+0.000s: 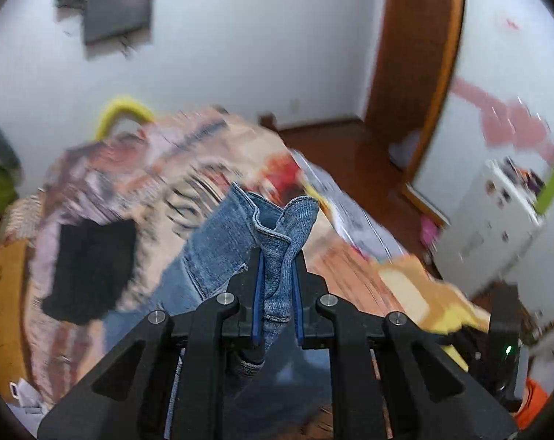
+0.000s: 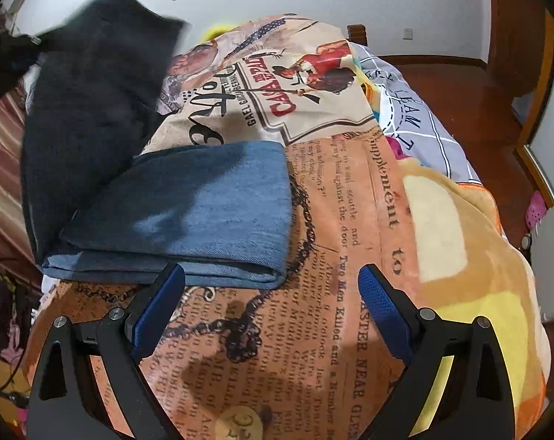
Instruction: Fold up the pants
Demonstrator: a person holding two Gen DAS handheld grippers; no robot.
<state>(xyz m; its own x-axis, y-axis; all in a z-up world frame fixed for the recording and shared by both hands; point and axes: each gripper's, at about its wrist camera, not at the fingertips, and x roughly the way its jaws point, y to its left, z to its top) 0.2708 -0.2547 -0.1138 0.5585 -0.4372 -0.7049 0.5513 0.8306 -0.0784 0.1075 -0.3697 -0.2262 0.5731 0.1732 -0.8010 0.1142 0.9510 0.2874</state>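
Note:
The pants are blue jeans. In the left wrist view my left gripper (image 1: 277,256) is shut on a bunched hem of the jeans (image 1: 273,227) and holds it lifted above the bed; the leg hangs down to the left. In the right wrist view the lower part of the jeans (image 2: 189,220) lies folded flat on the printed bedspread (image 2: 335,198), and the lifted part (image 2: 93,84) rises dark and blurred at the upper left. My right gripper (image 2: 271,275) is open and empty, just in front of the folded edge, its left finger (image 2: 159,304) close to the denim.
A yellow-and-cream blanket (image 2: 460,242) lies on the bed's right side beside a grey checked sheet (image 2: 423,117). A black garment (image 1: 90,267) lies on the bed at left. Wooden floor (image 2: 471,84), a door frame (image 1: 416,73) and a white cabinet (image 1: 497,220) stand to the right.

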